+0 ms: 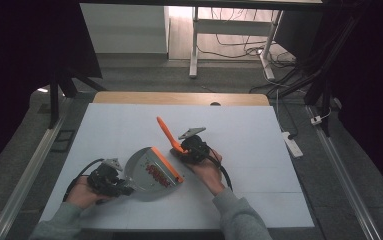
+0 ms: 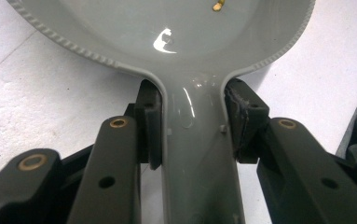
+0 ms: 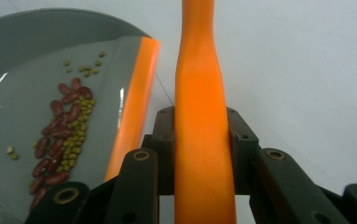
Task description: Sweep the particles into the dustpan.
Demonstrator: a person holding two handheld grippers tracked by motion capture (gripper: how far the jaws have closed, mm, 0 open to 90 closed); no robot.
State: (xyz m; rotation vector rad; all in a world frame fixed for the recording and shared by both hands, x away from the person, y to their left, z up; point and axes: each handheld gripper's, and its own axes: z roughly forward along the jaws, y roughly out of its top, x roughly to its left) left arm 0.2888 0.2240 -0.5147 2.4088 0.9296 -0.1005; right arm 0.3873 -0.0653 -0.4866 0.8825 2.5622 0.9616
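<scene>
- High view: sweeping stage, judged nearly done; beans [image 1: 157, 175] already gathered in the grey dustpan [image 1: 151, 175]. Left gripper [image 1: 124, 189] clamped on the pan's handle, right gripper [image 1: 183, 150] clamped on the orange brush [image 1: 168, 133], just beside the pan's orange lip.
- Left gripper view: fingers [image 2: 149, 122] closed onto the dustpan handle [image 2: 197, 154], one pad on each side; pan bowl just ahead of the fingertips.
- Right gripper view: fingers [image 3: 164, 144] closed around the brush handle [image 3: 200, 140]; beans [image 3: 59, 135] left of the fingers, inside the pan [image 3: 22, 93].
- Next move, by estimate: brush lifted clear, pan kept level.
</scene>
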